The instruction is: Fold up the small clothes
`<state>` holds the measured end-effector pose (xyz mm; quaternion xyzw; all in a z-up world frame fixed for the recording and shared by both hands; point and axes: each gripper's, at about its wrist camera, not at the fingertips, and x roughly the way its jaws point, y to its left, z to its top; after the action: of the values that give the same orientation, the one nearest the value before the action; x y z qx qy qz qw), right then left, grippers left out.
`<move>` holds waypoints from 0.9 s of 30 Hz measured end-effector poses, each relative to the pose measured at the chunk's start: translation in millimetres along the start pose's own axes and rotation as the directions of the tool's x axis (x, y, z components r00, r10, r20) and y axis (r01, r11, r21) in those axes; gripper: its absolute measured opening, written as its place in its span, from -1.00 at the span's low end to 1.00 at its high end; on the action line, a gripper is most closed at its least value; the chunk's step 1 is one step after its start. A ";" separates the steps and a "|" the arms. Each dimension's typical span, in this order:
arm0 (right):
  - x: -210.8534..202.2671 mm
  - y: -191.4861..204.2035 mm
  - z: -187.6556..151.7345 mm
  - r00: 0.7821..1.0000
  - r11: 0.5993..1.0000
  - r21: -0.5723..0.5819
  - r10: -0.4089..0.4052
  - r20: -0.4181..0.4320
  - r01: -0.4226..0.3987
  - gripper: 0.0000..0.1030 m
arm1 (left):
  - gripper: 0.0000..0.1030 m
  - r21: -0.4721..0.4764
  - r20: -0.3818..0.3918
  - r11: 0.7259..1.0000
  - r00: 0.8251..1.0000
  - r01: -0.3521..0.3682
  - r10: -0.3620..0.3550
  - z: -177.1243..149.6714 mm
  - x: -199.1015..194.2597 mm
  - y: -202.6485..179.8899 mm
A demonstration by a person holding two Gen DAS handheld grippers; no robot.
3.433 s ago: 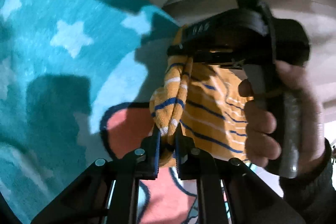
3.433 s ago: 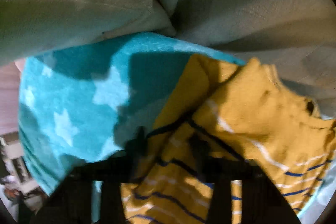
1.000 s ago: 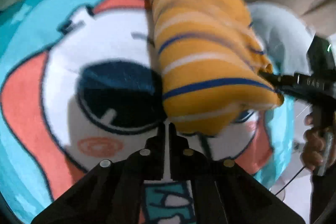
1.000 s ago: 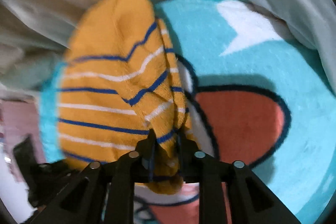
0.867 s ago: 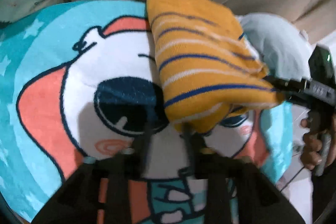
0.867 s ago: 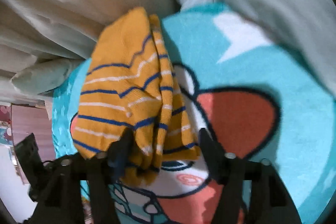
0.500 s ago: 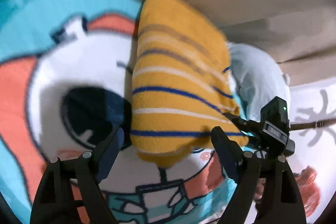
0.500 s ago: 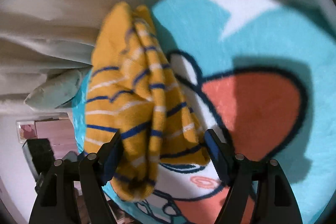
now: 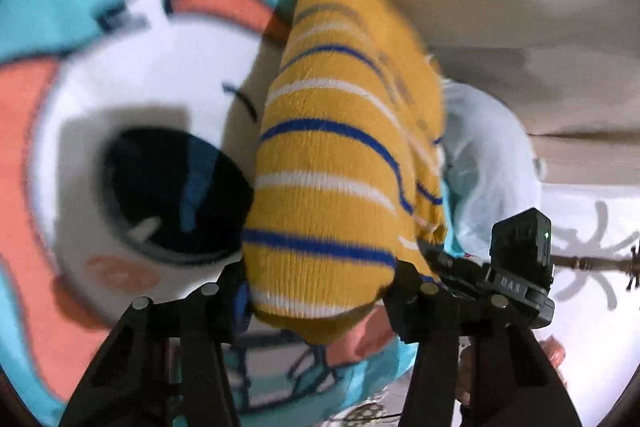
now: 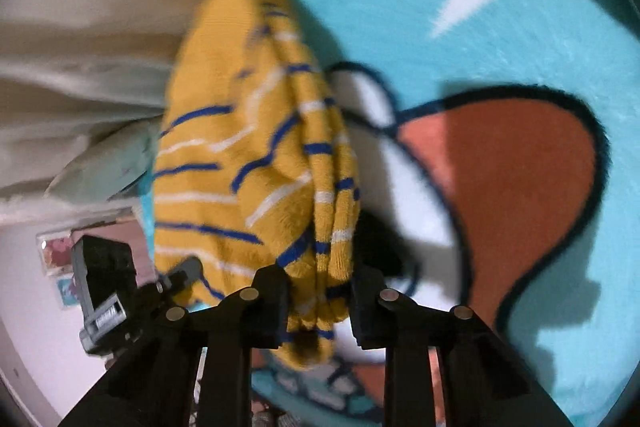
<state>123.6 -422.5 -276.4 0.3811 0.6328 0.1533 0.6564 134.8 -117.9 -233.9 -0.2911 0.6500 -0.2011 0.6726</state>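
Now both your grippers sit spread wide around the folded striped sweater (image 9: 332, 163), gripping nothing: left gripper (image 9: 316, 291), right gripper (image 10: 320, 291). It lies on the cartoon blanket (image 9: 100, 75). Close too shallow and you'd likely pinch only top layers, so the fold peels open. Beige bedding (image 10: 100, 7) behind, pale cushion (image 9: 488, 163) beside; frames blurry.

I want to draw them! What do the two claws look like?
Both are black. The left claw has chunky angular arms with round silver bolts and a blue pad. The right claw matches it. Seen from the left camera, its body carries white letters and a little green light.
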 end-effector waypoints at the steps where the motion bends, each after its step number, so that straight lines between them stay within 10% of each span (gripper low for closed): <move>1: -6.2 10.2 -9.8 1.000 1.000 -0.015 0.021 -0.003 -0.021 -0.52 | 0.02 0.005 0.008 1.000 1.000 0.003 -0.003 -8.0 -19.5 -2.7; 10: 62.3 14.2 -119.1 0.988 0.997 -0.054 -0.058 -0.144 0.050 -0.54 | 0.20 0.051 -0.047 0.976 0.976 -0.212 0.214 -91.1 -7.6 65.4; 14: 70.3 17.1 -120.5 0.986 0.993 -0.085 -0.097 -0.137 0.086 -0.17 | 0.32 0.122 0.050 0.949 0.957 -0.291 0.287 -96.6 -18.2 46.8; 19: 19.0 70.7 -121.6 0.985 0.950 -0.260 -0.163 0.052 0.171 0.51 | 0.35 0.272 0.184 0.875 0.914 -0.400 0.361 -101.6 -63.2 7.4; 27: 22.9 104.5 -75.0 0.960 0.928 -0.287 -0.182 0.211 0.239 0.64 | 0.65 0.263 0.234 0.901 0.929 -0.346 0.288 -18.7 -75.5 -1.1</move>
<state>85.4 -314.6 -213.3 0.2152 0.5763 0.1438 0.7752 110.8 -72.1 -175.8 -0.0932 0.5837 -0.1561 0.7913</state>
